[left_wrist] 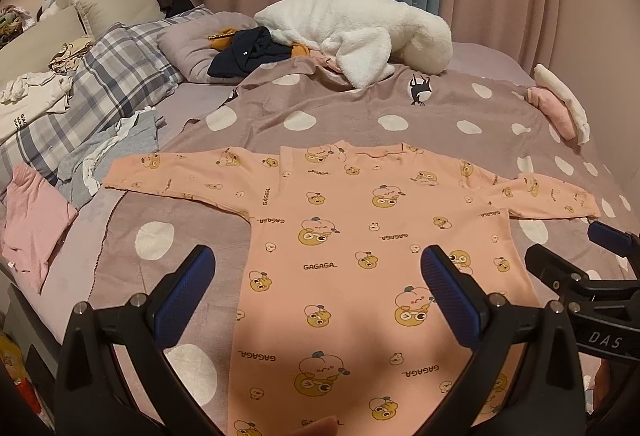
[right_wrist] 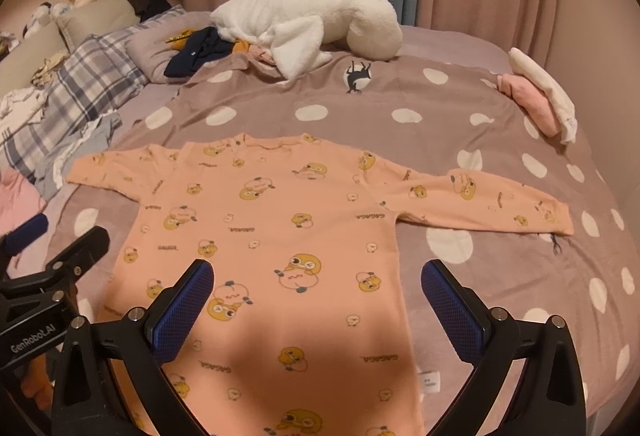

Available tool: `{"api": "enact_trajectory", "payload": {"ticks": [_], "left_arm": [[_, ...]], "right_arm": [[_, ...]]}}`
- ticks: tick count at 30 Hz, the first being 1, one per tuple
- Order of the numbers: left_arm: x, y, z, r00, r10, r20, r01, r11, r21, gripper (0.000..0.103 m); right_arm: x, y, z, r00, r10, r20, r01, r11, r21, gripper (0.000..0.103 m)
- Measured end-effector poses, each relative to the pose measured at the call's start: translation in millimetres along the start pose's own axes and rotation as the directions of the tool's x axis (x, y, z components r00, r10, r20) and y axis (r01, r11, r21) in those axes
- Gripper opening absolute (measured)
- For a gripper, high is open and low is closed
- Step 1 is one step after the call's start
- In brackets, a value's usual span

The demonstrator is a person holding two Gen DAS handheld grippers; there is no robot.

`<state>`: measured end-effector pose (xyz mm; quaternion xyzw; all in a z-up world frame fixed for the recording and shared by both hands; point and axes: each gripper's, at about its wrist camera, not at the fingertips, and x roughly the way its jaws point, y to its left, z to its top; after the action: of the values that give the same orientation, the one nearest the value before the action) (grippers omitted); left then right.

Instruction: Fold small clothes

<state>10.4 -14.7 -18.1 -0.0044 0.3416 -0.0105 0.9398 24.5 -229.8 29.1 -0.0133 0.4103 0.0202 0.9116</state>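
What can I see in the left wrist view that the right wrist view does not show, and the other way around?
Only the left wrist view shows the whole pink cloth lying left of the shirt, and the open left hand-held gripper head-on.

Only the right wrist view shows the white label beside the shirt's right edge, and the open right hand-held gripper head-on.

Both show the peach cartoon-print shirt spread flat with sleeves out on the dotted blanket, and the white plush toy behind.

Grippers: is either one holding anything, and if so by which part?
Nothing is held. The left gripper and right gripper hover open above the flat shirt.
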Motion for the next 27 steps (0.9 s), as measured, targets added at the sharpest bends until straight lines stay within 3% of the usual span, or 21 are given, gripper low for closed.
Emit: {"api": "enact_trajectory", "payload": {"ticks": [27], "left_arm": [[2.9, -4.1, -1.9, 1.000, -0.014, -0.014, 0.014, 1.000, 0.025, 0.103]], "right_arm": [[4.8, 1.1, 2.1, 1.000, -0.011, -0.013, 0.011, 1.000, -0.013, 0.103]]}}
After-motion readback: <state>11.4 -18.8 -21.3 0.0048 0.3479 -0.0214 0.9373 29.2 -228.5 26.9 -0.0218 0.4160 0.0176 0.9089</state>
